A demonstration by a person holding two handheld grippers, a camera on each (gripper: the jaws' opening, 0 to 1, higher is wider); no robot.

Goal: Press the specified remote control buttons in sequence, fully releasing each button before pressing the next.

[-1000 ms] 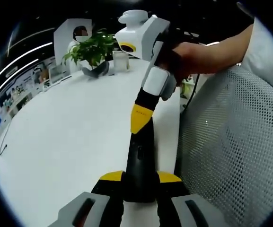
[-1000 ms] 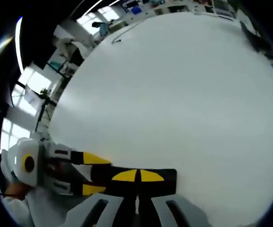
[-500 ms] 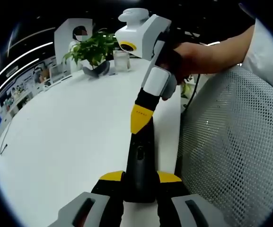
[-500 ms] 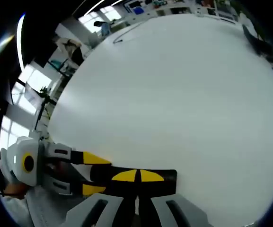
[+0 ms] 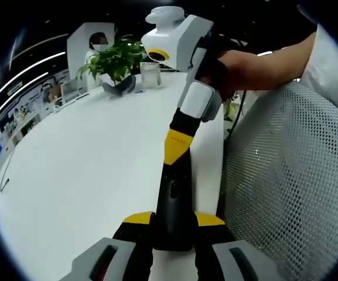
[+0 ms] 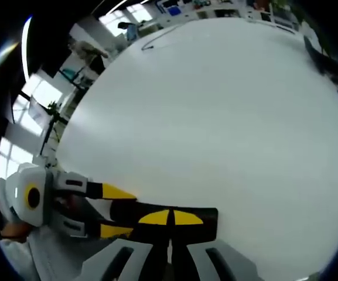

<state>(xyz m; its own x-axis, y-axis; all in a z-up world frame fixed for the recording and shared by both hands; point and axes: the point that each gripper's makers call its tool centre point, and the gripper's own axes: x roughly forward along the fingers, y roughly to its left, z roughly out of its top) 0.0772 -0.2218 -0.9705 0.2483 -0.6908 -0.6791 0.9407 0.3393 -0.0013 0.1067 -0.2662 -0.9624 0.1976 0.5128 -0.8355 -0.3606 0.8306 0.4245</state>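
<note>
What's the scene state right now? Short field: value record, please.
held object: black remote control, long and slim
left gripper: shut on the remote's near end
right gripper: jaws together, yellow tips on the remote's far part
surface: white table, remote lies near its edge
background: potted plant and a glass at the table's far end
beside table: grey mesh chair back

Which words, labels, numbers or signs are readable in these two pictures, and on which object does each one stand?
No text can be read for certain.
Small dark mark on the yellow tip of the right gripper: too small to read.
Buttons on the remote control: no legible label.
Posters along the far wall: blurred, unreadable.
</note>
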